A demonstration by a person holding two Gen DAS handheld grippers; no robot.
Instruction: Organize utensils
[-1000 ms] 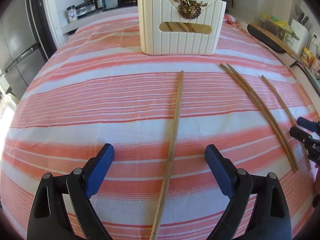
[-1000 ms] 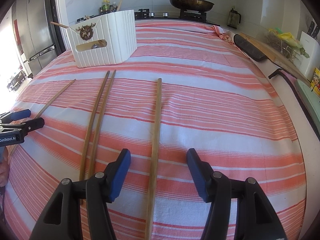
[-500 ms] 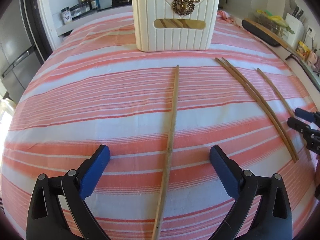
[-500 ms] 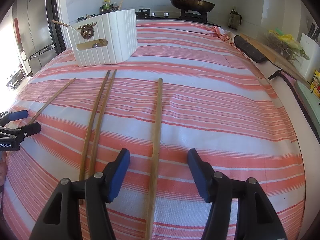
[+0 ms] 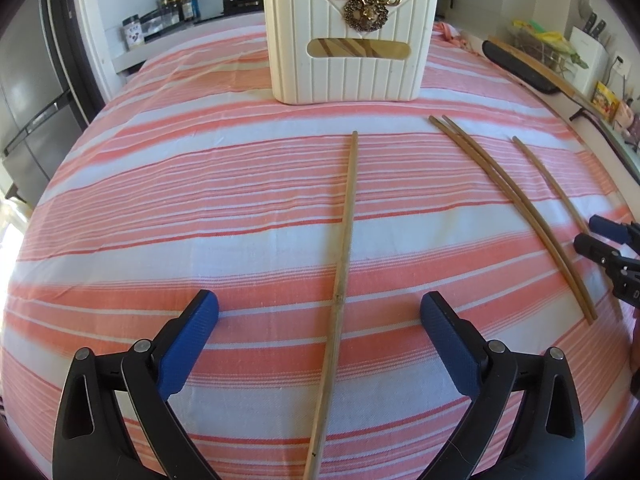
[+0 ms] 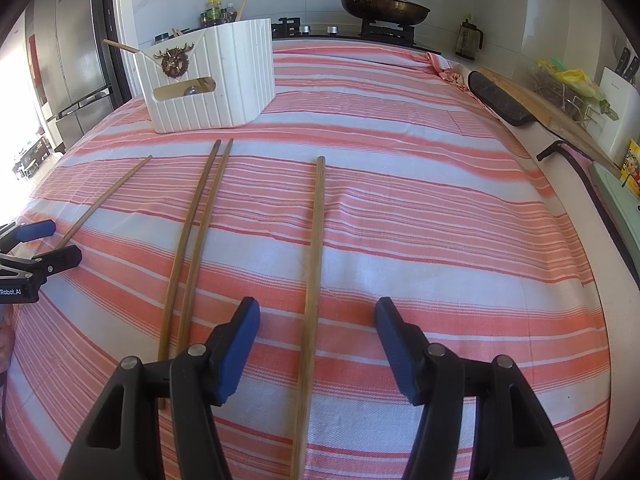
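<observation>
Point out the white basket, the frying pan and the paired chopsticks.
white basket (image 5: 348, 76), left wrist view, ribbed front wall.
frying pan (image 6: 384, 10), right wrist view, pan side.
paired chopsticks (image 6: 190, 236), right wrist view, mid-length.

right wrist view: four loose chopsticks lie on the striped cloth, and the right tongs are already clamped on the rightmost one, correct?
Not quite. In the right wrist view the right tongs stand open, with the rightmost chopstick lying on the striped cloth between the pads, untouched. The rest holds: four loose chopsticks lie there, counting the pair and the leftmost single.
</observation>
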